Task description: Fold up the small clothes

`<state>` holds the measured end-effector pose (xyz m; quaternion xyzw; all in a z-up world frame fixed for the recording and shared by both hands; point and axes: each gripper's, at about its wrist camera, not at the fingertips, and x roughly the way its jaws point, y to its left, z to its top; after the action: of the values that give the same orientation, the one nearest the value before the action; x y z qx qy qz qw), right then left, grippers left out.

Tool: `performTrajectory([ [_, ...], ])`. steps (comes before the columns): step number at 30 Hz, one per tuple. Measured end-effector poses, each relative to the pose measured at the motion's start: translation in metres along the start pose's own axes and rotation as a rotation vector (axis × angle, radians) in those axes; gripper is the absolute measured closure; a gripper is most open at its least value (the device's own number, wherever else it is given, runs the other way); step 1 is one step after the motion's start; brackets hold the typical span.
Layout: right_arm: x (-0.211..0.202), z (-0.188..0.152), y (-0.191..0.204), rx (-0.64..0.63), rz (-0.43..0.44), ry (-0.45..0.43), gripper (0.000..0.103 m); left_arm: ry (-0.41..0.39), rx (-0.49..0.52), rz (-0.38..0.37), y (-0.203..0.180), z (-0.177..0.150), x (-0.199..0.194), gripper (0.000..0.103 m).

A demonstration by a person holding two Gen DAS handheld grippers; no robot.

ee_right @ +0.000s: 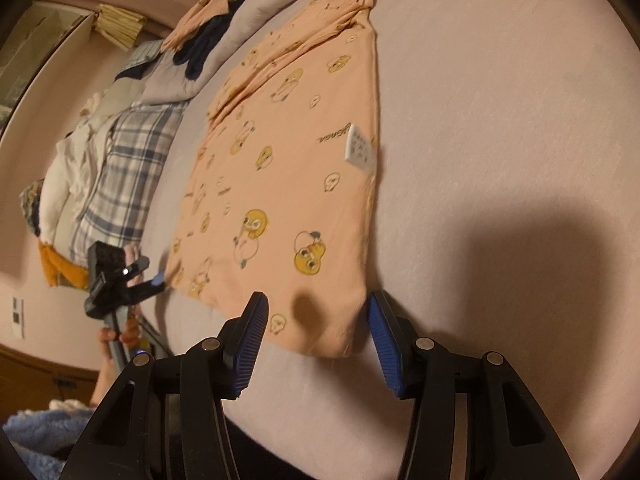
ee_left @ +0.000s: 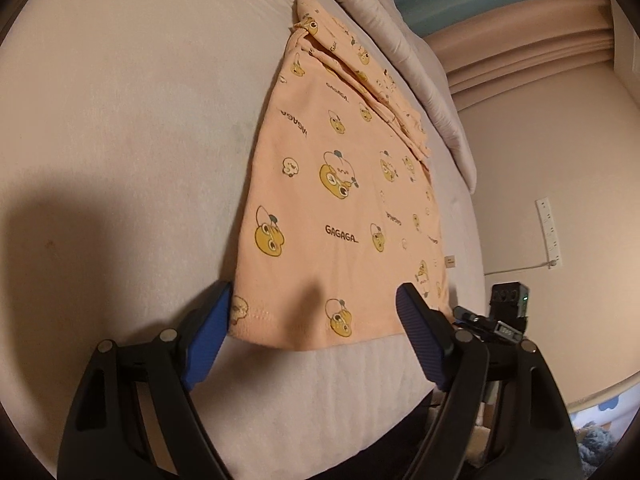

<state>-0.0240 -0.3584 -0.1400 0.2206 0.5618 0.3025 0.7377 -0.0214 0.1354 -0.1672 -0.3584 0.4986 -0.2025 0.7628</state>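
Peach shirt point(ee_left: 344, 200), lengthwise, hem toward grippers

The peach shirt point(ee_left: 344, 184) had the word "GAGAGA" printed on it in dark letters, more than once, between the yellow cartoon faces. A white tag point(ee_right: 361, 149) on the shirt had tiny print, too small to read. A little label point(ee_left: 450, 261) at its edge was too small too.

Pale sheeted bed point(ee_left: 120, 120), peach duck-print shirt point(ee_left: 340, 200) lying flat on it, plaid garment point(ee_right: 124, 176) near the pillows
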Motion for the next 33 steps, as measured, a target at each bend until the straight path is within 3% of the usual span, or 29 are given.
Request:
performTrajectory([
  [10, 0.009, 0.014, -0.003, 0.028, 0.074, -0.011, 0.051, -0.011, -0.033, -0.061, -0.001, 0.015, 0.013, 0.030],
  [19, 0.013, 0.014, 0.006, -0.002, 0.054, -0.056, 0.053, 0.002, 0.007, -0.026, -0.012, 0.017, 0.025, 0.034],
  [22, 0.016, 0.015, 0.008, -0.022, 0.026, -0.080, 0.061, 0.002, 0.008, 0.008, -0.014, 0.018, 0.029, 0.043],
  [24, 0.015, 0.015, 0.005, -0.015, 0.013, -0.089, 0.073, -0.002, 0.005, 0.012, -0.015, 0.018, 0.030, 0.043],
  [27, 0.013, 0.012, 0.000, -0.005, -0.012, -0.103, 0.089, -0.012, 0.015, 0.044, -0.015, 0.016, 0.028, 0.053],
  [33, 0.010, 0.006, 0.005, -0.019, -0.042, -0.123, 0.093, -0.028, -0.018, 0.093, -0.010, 0.013, 0.027, 0.078],
])
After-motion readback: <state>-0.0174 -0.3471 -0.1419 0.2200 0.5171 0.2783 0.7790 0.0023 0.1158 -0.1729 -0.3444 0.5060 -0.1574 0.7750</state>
